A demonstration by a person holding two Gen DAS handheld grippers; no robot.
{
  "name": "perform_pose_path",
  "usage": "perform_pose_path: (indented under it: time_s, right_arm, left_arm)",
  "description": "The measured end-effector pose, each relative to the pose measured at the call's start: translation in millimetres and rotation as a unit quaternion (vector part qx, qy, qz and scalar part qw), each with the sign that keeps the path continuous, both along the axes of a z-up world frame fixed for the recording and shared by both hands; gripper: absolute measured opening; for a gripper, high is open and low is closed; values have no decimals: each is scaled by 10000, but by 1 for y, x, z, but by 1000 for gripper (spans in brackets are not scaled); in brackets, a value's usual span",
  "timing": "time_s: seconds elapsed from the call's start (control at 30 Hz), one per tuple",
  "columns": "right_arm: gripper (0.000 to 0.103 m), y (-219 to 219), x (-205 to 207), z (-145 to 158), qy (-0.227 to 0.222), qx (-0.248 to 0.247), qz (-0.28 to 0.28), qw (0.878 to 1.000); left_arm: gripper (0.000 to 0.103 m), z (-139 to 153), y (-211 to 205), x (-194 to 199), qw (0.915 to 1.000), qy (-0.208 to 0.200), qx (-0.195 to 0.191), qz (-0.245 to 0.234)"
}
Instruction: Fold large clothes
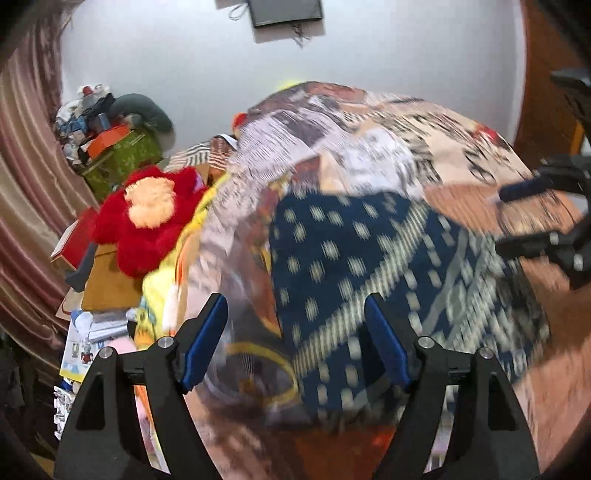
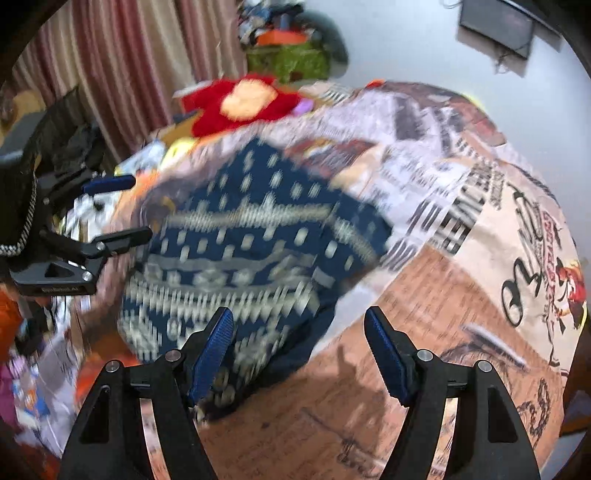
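Two grippers over a bed, both angled down at one dark blue cloth [image 1: 354, 258] with pale dots and woven bands; spread in loose folds on a printed bedcover [image 1: 369, 129] of newspaper and cartoon patches, lying free of either tool. Left gripper [image 1: 295, 317] with blue pads wide apart, nothing clamped, only blurred cloth and bedcover showing through the gap; right gripper [image 2: 299, 332] likewise spread, blue pads clear of the fabric, near edge of the cloth just beyond its left finger. Seen from the left wrist, right gripper at the far right edge, beyond the cloth's right side; seen from the right wrist, left gripper [image 2: 122, 206] at the left edge beside the cloth's other side, fingers parted and empty. Off the bed's far side, a red plush toy [image 1: 147, 218] on cardboard boxes, a green box [image 1: 125, 158] heaped with clutter, striped curtains [image 1: 26, 147]; higher on the white wall, a dark framed panel [image 1: 284, 13]. Heavy motion blur across both views.
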State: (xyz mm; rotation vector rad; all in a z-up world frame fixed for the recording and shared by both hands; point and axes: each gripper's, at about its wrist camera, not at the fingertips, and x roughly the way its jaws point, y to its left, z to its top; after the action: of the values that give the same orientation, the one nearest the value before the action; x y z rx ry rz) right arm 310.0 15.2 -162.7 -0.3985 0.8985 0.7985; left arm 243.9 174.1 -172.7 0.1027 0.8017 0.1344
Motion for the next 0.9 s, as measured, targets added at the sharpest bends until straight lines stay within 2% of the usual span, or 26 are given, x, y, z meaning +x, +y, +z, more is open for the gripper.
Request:
perform_pose_path:
  time_s: [0.07, 0.23, 0.33, 0.47, 0.6, 0.7, 0.9]
  right_arm:
    - [74, 7, 10, 1, -42, 40, -117, 9999]
    - [74, 30, 36, -22, 89, -75, -383, 9992]
    - [74, 30, 43, -39, 157, -184, -427, 9988]
    - [77, 18, 44, -38, 136, -123, -457, 9988]
    - [77, 6, 38, -16, -143, -86, -598, 9981]
    - [77, -3, 26, 12, -519, 76, -682, 9963]
    - [77, -32, -13, 87, -997, 1087, -824, 9856]
  left_arm:
    - [76, -3, 3, 20, 9999, 30, -94, 83]
    - [76, -22, 17, 67, 9982, 302, -311, 414]
    - [76, -23, 25, 76, 9977, 275, -373, 502]
    - [76, -9, 40, 77, 9964, 191, -153, 817]
    - [76, 18, 51, 61, 9945, -69, -261, 1013]
    - [76, 52, 47, 32, 9927, -467, -432, 1029]
    - [76, 116, 10, -38, 9870, -1292, -633, 710]
